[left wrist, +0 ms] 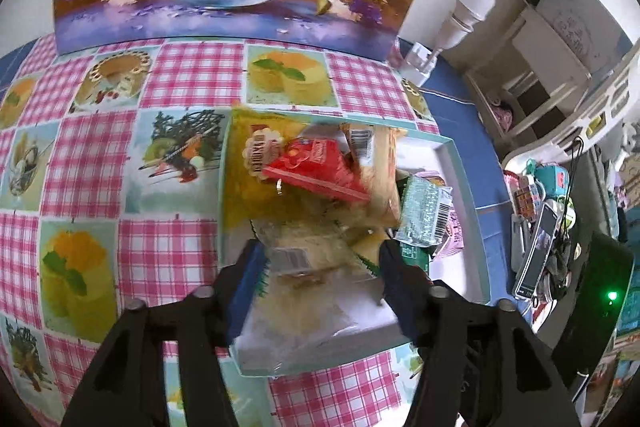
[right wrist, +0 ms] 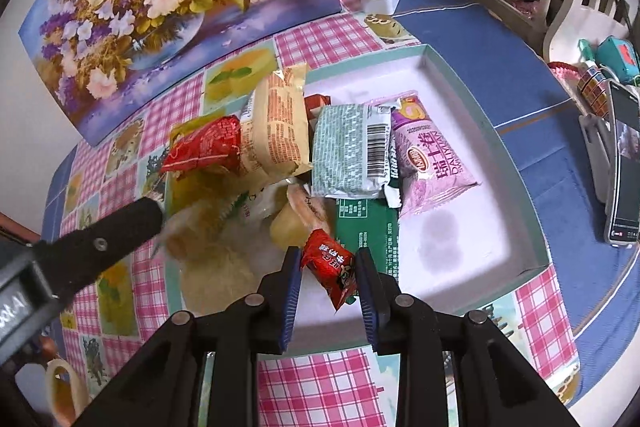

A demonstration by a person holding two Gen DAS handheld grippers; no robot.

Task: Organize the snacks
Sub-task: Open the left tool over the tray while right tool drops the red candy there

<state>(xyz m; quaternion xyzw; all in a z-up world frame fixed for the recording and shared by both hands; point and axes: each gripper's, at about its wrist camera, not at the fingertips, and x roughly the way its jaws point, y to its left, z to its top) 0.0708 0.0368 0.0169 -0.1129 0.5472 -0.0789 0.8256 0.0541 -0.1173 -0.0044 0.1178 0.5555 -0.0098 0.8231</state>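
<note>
Snacks (right wrist: 304,163) for organizing, heaped at the left end of a shallow white cardboard tray with a teal rim (right wrist: 500,163), on a pink gingham tablecloth printed with dessert pictures (left wrist: 168,251).

Tray: right half largely bare, apart from a grey smudge on the floor.

Heap, by size:
- crinkled yellow bag (left wrist: 256,195) at the bottom
- cream wrapper with orange print (right wrist: 280,131), leaning up over the far rim
- pale teal foil packet with a barcode (right wrist: 348,151), overlapping a lilac Swiss-roll wrapper (right wrist: 428,155)
- flat dark green box (right wrist: 368,227) beneath both
- glossy red pouch (left wrist: 316,171), perched on top

Left gripper (left wrist: 320,255): jaws spread wide around a clear-wrapped pale pastry packet (left wrist: 296,267), blurred. Squeeze versus mere bracketing: not determinable.

Right gripper (right wrist: 330,287): jaws narrowed onto a small red sachet with cartoon print (right wrist: 328,267), pinched near its lower end, low over the tray's near edge, just beside the green box.

Likely hazards:
- Collapse of the perched red pouch and the leaning cream wrapper, possibly over the far rim, on withdrawal of the pastry packet from under the heap.
- Slip or rotation of the slick sachet, given a grip near one end.
- Crushing of soft pastry under a firm squeeze.
- Collision between the two grippers, close together over the same corner.
</note>
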